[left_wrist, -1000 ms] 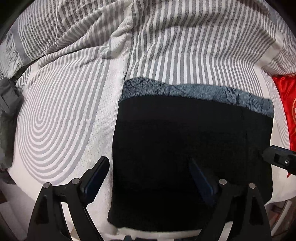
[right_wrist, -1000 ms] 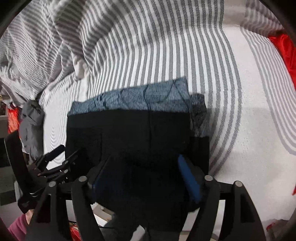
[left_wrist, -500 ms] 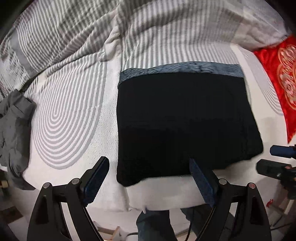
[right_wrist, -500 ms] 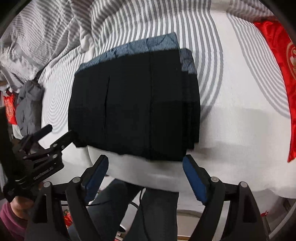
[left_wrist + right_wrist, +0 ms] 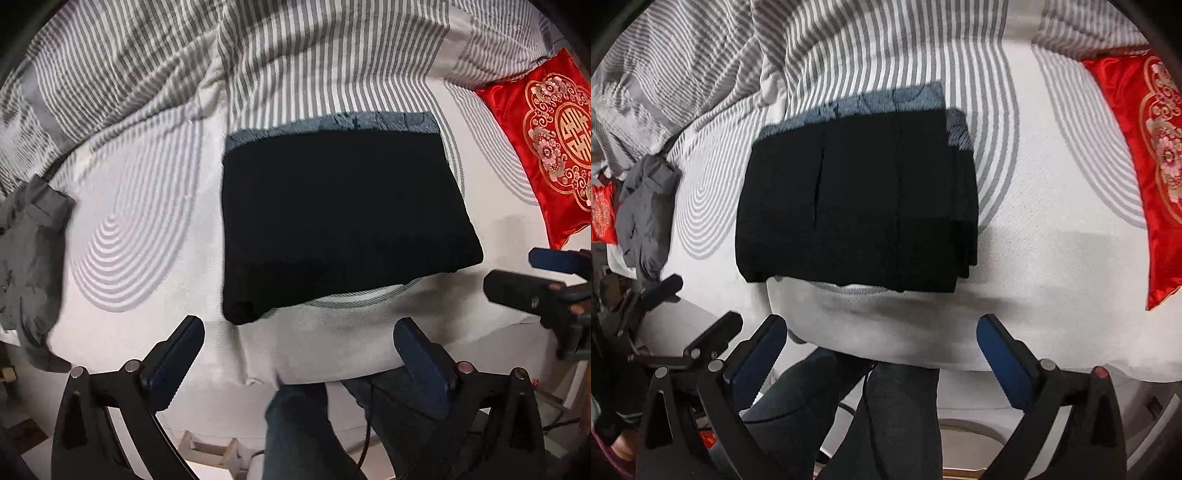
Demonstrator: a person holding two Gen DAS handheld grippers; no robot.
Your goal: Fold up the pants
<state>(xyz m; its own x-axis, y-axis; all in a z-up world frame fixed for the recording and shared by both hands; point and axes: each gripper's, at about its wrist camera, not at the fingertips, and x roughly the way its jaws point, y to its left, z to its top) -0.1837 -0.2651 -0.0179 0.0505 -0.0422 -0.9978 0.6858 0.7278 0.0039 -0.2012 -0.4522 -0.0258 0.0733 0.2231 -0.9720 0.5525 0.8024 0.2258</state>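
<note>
Black pants [image 5: 340,218] lie folded into a flat rectangle on the white, grey-striped bed [image 5: 140,229], near its front edge, with a blue-grey lining strip showing along their far side. The left gripper [image 5: 299,354] hangs off the bed edge, jaws wide apart and holding nothing. The right gripper [image 5: 882,350] is likewise spread and empty. A grey garment [image 5: 646,210], possibly a jacket, sits crumpled at the left; a red embroidered cushion [image 5: 546,147] lies at the right.

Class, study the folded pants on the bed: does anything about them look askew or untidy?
Slightly. The pants form a neat rectangle, but at their right edge lower layers stick out past the top fold, staggered rather than flush. Nothing else stands out.
</note>
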